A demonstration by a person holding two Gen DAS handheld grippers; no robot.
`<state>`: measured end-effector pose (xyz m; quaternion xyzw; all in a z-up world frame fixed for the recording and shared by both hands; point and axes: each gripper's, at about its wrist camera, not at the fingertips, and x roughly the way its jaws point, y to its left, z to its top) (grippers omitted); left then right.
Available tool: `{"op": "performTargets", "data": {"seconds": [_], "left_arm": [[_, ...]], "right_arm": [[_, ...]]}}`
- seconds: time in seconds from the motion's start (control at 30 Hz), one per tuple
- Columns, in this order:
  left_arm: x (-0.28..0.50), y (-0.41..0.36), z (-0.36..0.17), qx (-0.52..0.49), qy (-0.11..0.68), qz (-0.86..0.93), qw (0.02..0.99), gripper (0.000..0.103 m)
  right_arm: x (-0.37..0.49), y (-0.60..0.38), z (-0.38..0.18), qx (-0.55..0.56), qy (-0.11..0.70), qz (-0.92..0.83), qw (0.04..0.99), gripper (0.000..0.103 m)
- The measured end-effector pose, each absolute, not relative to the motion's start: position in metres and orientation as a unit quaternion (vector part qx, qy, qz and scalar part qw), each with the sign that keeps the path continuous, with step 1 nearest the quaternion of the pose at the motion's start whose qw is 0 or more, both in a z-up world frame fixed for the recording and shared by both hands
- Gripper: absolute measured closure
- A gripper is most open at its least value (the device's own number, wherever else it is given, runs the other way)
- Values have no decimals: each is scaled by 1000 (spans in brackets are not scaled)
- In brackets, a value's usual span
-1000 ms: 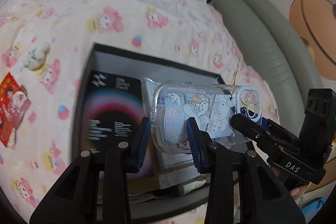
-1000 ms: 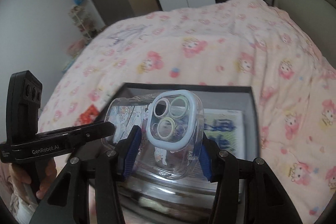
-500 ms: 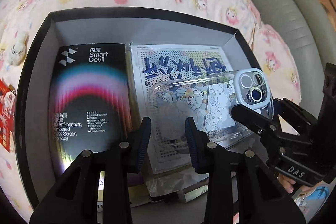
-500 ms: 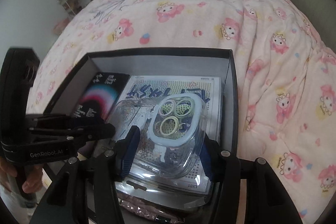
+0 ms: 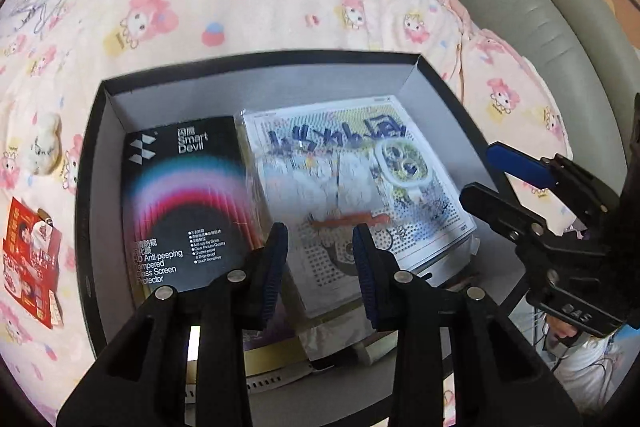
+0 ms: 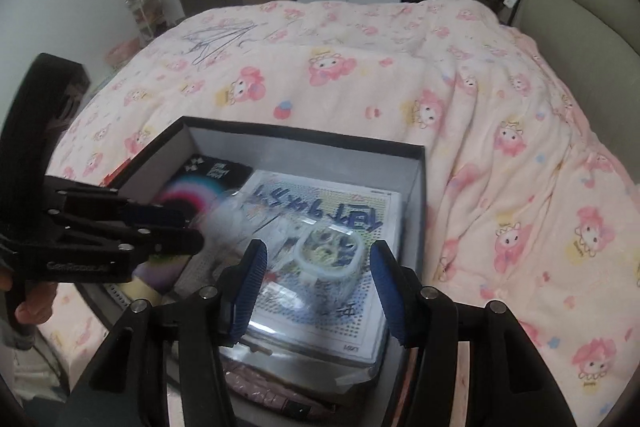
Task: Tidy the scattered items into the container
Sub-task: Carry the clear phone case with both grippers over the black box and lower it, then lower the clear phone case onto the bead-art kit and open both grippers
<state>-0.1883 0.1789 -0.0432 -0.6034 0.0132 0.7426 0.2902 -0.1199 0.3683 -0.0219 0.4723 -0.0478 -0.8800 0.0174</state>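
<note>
Phone case [image 5: 352, 183] lies blurred on the dotted sheet [image 5: 424, 227] inside your box [image 5: 256, 65]. Your left gripper [image 5: 320, 263] and right gripper [image 6: 318, 279] both stand apart, holding nothing.

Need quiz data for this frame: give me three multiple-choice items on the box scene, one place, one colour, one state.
1. Where does the phone case lie?
A. On the patterned sheet in the box
B. On the blanket outside the box
C. Between the left gripper's pads

2. What colour are the gripper pads?
A. Red
B. Blue
C. White

3. How does the right gripper stand?
A. Shut on the phone case
B. Shut on the black packet
C. Open, holding nothing

Answers:
1. A, the blurred clear case lies on the patterned sheet inside the box, beside the black packet.
2. B, both grippers show ribbed blue pads.
3. C, its pads stand clear on either side of the case's camera end; the left gripper is empty too.
</note>
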Motion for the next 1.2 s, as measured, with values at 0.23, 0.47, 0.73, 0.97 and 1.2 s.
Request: {"op": "performTargets", "data": {"seconds": [0.23, 0.47, 0.73, 0.97, 1.2], "left_arm": [[-192, 204, -58, -620, 40, 725, 299, 70], [-208, 219, -65, -631, 75, 717, 288, 70], [-236, 238, -76, -637, 73, 717, 273, 71], [-253, 221, -78, -637, 6, 725, 262, 71], [-213, 210, -58, -633, 46, 702, 324, 69]], "right_arm": [[-132, 361, -36, 527, -42, -848, 45, 52], [-142, 353, -59, 587, -18, -807, 57, 52], [-186, 354, -70, 622, -9, -782, 29, 52], [-202, 361, -80, 615, -7, -789, -20, 53], [-170, 351, -66, 620, -11, -784, 30, 52]]}}
